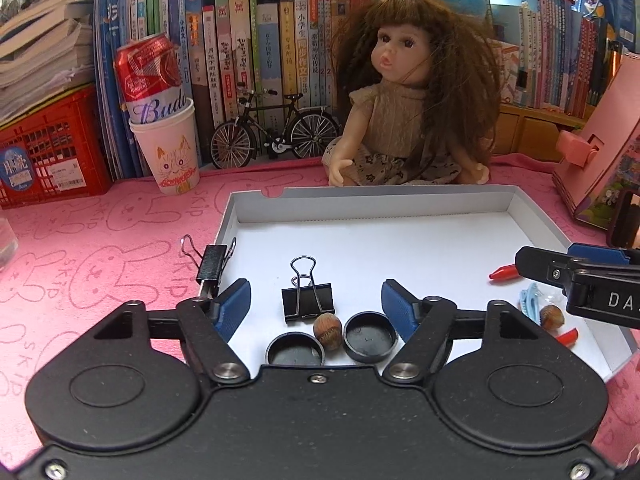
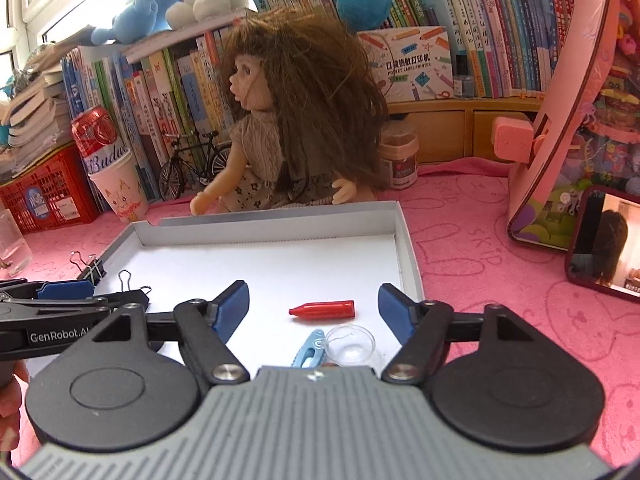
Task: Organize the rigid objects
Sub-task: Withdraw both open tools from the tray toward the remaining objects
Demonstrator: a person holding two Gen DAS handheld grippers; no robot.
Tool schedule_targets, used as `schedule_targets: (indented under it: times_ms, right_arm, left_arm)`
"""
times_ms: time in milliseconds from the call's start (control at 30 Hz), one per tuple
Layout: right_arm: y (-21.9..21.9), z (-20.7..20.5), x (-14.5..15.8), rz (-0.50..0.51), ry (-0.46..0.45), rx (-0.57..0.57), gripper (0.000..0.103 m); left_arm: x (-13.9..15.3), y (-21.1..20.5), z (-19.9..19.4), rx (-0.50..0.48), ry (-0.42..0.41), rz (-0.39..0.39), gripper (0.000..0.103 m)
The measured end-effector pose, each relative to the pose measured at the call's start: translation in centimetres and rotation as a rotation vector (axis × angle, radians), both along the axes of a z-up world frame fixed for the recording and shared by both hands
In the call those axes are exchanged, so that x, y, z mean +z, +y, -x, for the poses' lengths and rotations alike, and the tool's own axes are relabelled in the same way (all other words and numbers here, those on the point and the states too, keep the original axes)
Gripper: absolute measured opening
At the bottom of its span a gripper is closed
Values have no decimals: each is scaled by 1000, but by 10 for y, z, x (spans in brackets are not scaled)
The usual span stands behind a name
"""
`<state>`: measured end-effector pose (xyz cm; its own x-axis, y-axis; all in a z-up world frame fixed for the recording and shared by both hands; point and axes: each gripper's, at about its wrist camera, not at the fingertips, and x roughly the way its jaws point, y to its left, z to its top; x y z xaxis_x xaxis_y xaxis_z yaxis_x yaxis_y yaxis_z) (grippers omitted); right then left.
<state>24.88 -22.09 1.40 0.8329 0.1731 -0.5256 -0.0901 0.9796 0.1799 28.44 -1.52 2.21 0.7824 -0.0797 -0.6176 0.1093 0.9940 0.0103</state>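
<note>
The left gripper (image 1: 316,310) is hovering with its jaws spread wide and empty over the near end of the white tray (image 1: 400,204), where a black binder clip (image 1: 307,302), a hazelnut (image 1: 327,331) and two black caps (image 1: 370,336) are lying. The right gripper (image 2: 314,312) is likewise gaping open above a red crayon (image 2: 322,309), a blue clip (image 2: 310,349) and a clear dish (image 2: 350,346). Another binder clip (image 1: 212,262) is sitting on the tray's left rim.

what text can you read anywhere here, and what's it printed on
"Bud", cut off by the cup rim: red can
"SKIP": pink cloth
"GenRobot.AI": left gripper
"DA", cut off: right gripper
"POCKET LABEL PRINTER": printer box
Book spines: too small to read reliably.
</note>
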Motion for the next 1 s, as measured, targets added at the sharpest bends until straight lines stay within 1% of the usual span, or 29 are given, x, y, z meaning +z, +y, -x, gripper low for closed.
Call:
schedule_targets:
  times_ms: [167,300,400,600,833,1000]
  right_arm:
    - [-2,21,9,-1,-28,15,87]
    - [0,42,14,28,-60,39,89]
    - [1,59,15,42,-79,59,92]
    - [5,91,16,58,-100,104,93]
    - [12,129,15,113,-139,170,99]
    - [15,153,7,173,-154,240,102]
  left_arm:
    - [12,0,24,-14,-35,-9,76]
    - [20,1,50,-35,-60,-4,77]
    - [23,1,67,-50,-68,-3,78]
    - [28,2,108,-81,-87,19,79]
    - [28,6,155,-127,-117,23,80]
    - [19,13,184,-145,-104,34,80]
